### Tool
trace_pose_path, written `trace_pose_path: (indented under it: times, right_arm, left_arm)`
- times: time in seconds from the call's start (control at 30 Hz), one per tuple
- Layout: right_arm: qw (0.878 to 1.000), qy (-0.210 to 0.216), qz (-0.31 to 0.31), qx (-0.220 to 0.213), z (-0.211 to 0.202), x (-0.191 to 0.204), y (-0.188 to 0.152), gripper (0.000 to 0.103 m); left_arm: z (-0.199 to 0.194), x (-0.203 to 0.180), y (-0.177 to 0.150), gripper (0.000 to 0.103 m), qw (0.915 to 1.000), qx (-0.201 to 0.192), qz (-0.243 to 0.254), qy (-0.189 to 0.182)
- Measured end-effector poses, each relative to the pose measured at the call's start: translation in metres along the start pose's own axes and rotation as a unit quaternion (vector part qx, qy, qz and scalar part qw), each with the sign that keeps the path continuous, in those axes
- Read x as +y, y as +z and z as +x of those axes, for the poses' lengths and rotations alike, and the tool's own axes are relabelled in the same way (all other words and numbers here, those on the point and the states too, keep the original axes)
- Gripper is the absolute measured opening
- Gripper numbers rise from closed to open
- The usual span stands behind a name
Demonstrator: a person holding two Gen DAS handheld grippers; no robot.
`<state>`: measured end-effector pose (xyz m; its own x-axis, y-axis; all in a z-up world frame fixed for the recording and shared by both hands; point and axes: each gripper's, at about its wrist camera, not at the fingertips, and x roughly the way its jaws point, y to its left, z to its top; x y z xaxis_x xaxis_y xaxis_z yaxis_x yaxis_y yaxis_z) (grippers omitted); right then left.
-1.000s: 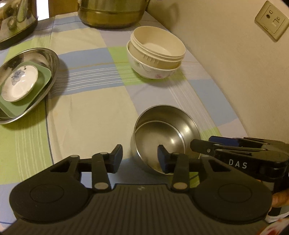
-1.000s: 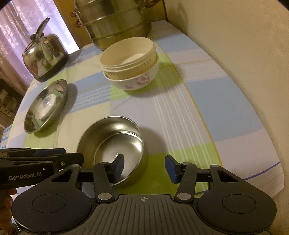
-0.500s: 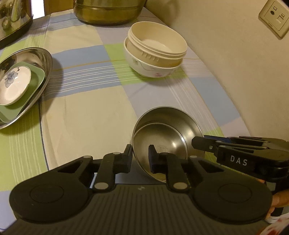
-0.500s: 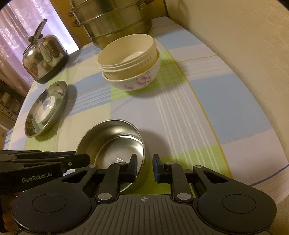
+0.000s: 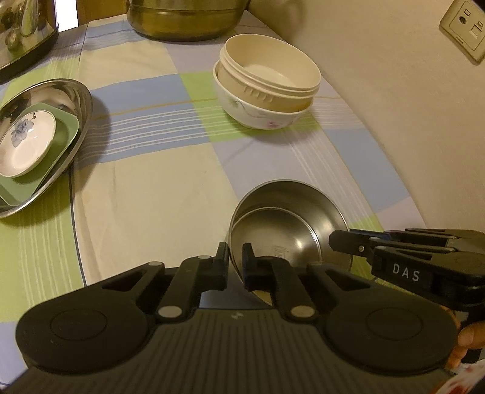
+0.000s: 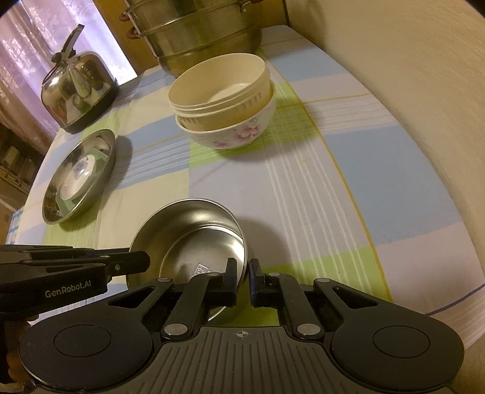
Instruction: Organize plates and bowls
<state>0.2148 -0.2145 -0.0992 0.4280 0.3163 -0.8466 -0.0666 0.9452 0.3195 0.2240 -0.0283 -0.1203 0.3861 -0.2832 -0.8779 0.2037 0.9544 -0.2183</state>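
Observation:
A steel bowl (image 5: 291, 218) stands near the table's front edge, also in the right wrist view (image 6: 194, 230). My left gripper (image 5: 235, 260) is shut on its left rim. My right gripper (image 6: 242, 274) is shut on its right rim. A cream bowl (image 5: 269, 72) is nested in a white flowered bowl (image 5: 254, 112) farther back, also in the right wrist view (image 6: 224, 91). At the left a steel plate (image 5: 72, 100) holds a green square plate (image 5: 65, 133) and a small white saucer (image 5: 24, 145).
A steel kettle (image 6: 78, 88) and a large steel steamer pot (image 6: 200, 33) stand at the back of the checked tablecloth (image 5: 145, 188). A beige wall (image 5: 394, 106) with a socket (image 5: 466, 27) runs along the right side.
Both grippers were open a second ago and have closed onto opposite rims of the steel bowl. The bowl looks slightly raised and tilted.

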Motion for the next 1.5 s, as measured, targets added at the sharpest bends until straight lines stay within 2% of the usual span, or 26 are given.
trace_pose_path:
  times: [1.03,1.5]
  right_arm:
    - [0.999,0.016,-0.023,-0.024,-0.029,0.009,0.021,0.007]
    - [0.998,0.027,-0.030,-0.047,-0.045,0.012,0.045,0.007]
  left_arm:
    - [-0.042,-0.012,0.017,0.008,0.9987,-0.049,0.010,0.005]
    - [-0.064,-0.016,0.040,0.008,0.9964,-0.083,0.015,0.003]
